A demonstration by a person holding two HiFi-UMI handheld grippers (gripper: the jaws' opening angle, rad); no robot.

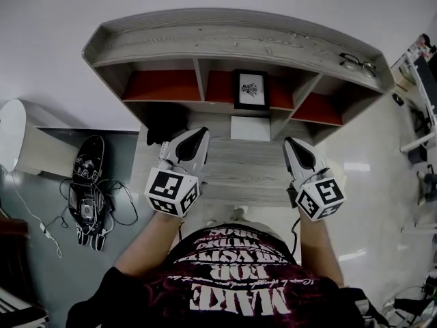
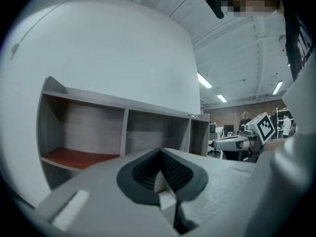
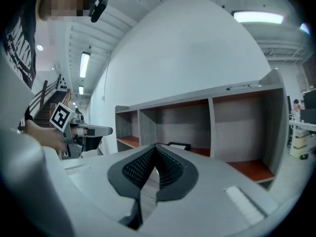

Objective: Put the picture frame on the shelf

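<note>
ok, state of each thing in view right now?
picture frame: upright in the shelf's middle compartment, not gripped
shelf: open-fronted, frame in the middle compartment
left gripper: jaws together, nothing held
right gripper: jaws together, nothing held
glasses: lying on the shelf's top, right end

**Operator:** Location of the picture frame?

**Technician:** The picture frame (image 1: 250, 89) stands in the middle compartment of the shelf (image 1: 232, 36). The shelf sits at the rear of the table (image 1: 246, 173). A flat block (image 1: 250, 128) lies on the table just before the frame.

**Operator:** Other items?

**Technician:** Glasses (image 1: 357, 63) lie on the shelf's top board, at the right end. The left gripper (image 1: 198, 137) and the right gripper (image 1: 292, 144) are over the table, with the block between them. A cabled device (image 1: 89, 190) lies on the floor, left of the table.
</note>
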